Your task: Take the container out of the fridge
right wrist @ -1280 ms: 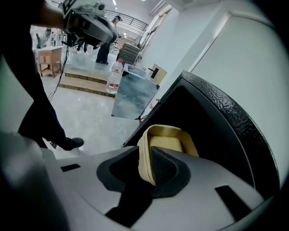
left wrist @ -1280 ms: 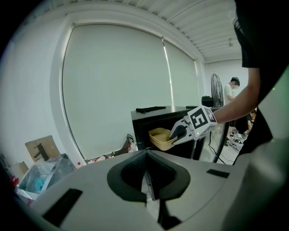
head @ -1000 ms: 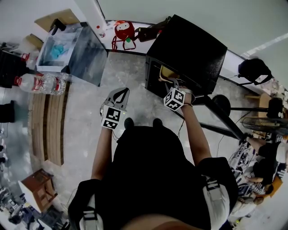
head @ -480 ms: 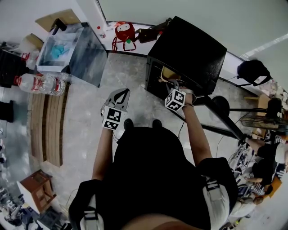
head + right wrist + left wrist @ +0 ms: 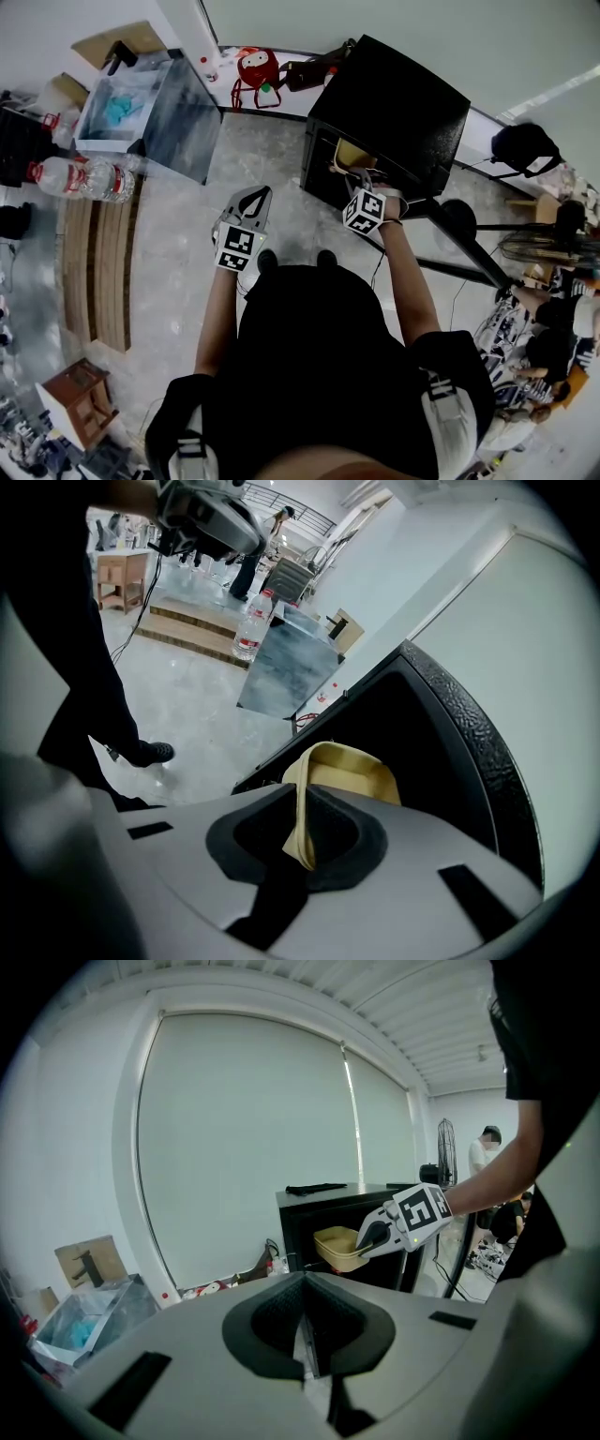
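Note:
The black fridge (image 5: 389, 112) stands on the floor with its front open. A shallow beige container (image 5: 349, 155) sticks out of the opening. My right gripper (image 5: 361, 180) is shut on the container's near rim; in the right gripper view the rim (image 5: 302, 808) runs between the pads of the right gripper (image 5: 300, 841). The left gripper view shows the same container (image 5: 337, 1246) at the fridge (image 5: 309, 1208), held level. My left gripper (image 5: 249, 201) hangs over the floor to the left of the fridge, shut on nothing, and its closed tips (image 5: 305, 1335) show in its own view.
A glass-sided box (image 5: 150, 98) and water bottles (image 5: 84, 173) stand at the left by wooden steps (image 5: 98, 262). A red bag (image 5: 260, 66) lies at the wall. A dark stand leg (image 5: 469, 246) runs right of the fridge. People sit at the far right.
Almost nothing differs. The right gripper keeps its hold on the container at the fridge's opening, and the left gripper has drifted only slightly.

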### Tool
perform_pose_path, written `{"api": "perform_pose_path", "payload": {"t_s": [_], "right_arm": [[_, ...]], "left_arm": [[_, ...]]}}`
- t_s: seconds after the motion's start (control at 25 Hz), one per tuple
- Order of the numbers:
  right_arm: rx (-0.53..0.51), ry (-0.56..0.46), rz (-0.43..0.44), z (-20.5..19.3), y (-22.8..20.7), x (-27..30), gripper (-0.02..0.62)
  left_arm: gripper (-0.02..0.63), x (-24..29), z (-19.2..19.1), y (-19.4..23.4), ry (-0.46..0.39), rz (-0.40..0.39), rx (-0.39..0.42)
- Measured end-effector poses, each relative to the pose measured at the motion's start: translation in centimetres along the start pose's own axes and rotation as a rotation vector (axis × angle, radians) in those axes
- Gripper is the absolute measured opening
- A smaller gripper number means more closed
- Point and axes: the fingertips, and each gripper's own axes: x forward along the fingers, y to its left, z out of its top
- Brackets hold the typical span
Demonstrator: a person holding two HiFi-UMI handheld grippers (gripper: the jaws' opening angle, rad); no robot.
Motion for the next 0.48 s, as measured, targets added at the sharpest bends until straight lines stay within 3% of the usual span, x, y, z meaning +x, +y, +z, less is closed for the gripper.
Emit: {"api": "perform_pose_path", "payload": {"t_s": [0.48], "right_arm": [[0.018, 0.022, -0.019, 0.04, 0.45, -0.84, 0.028]], "left_arm": [[0.02, -0.13, -0.08, -0.28, -0.009, -0.035, 0.01]]}}
